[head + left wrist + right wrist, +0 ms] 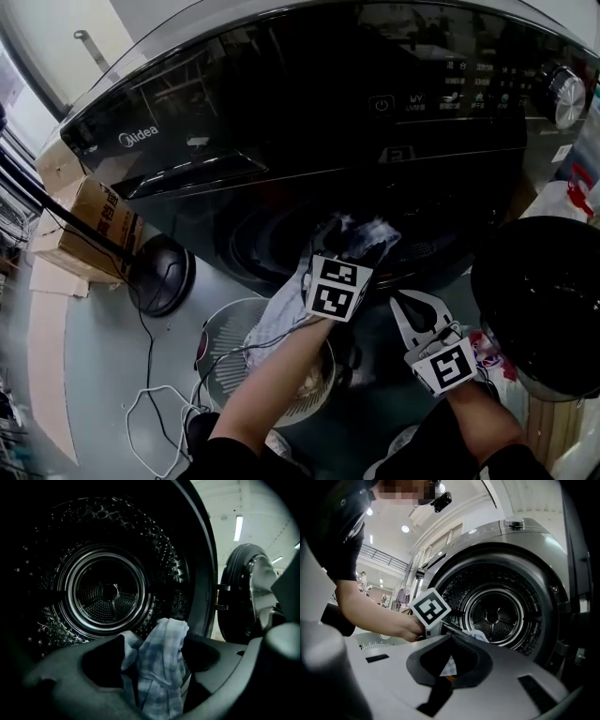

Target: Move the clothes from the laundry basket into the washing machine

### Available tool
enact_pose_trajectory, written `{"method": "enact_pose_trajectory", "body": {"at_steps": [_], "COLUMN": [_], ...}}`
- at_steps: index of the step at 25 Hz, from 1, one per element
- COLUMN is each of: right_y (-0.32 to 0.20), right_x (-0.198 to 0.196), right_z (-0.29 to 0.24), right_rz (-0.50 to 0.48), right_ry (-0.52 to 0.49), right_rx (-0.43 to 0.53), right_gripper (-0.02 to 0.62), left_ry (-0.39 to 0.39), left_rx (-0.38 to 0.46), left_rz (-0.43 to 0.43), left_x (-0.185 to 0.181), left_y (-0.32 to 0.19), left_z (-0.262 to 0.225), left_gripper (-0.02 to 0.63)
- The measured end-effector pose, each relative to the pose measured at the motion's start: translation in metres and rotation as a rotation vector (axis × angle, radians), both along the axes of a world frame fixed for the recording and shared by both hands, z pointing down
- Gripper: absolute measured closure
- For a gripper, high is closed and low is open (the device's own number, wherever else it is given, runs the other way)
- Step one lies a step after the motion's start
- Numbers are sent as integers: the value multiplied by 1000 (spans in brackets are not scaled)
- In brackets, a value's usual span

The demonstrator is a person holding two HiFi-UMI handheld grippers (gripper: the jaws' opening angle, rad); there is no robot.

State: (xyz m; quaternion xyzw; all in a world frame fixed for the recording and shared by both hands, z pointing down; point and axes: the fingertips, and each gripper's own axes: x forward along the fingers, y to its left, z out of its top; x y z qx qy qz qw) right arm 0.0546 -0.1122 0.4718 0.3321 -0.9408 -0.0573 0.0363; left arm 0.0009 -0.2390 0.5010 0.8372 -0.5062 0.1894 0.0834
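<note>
The black front-loading washing machine (281,112) stands with its round door (539,300) swung open to the right. My left gripper (361,239) reaches into the drum mouth; its jaws stand apart, and a pale blue checked cloth (161,667) lies loosely between them, over the drum's lip. The steel drum (108,592) behind it looks bare. Part of the cloth trails down outside (281,319) toward the white laundry basket (225,328). My right gripper (405,300) hovers shut and holding nothing, just right of the left hand, level with the drum (494,616).
A cardboard box (89,225) and a black round stand base (159,272) sit left of the machine. White cables (150,412) lie on the floor by the basket. The control dial (565,97) is at the machine's top right.
</note>
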Motion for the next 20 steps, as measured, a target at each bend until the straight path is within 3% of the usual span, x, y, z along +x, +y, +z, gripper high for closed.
{"method": "enact_pose_trajectory", "body": {"at_steps": [6,14,17,20], "right_y": [-13,-24,-20,-14], "right_x": [-11,-17,-23,-36], "right_z": [23,30,29,29], "right_rz": [21,45,23,-30], "right_ry": [31,78,82,100], "right_rx": [-85,-88,-82,-81], "right_gripper": [588,588,588,566], "left_ry": [-39,-38,-78,-139], "left_rx": [-14,-17,17,-8], "left_rz": [47,90,108,164], "left_x": [-9,-24,-36,-49], "left_y": [31,66,86,118], "left_z": [7,8,6,21], "left_gripper": [247,238,238,238]}}
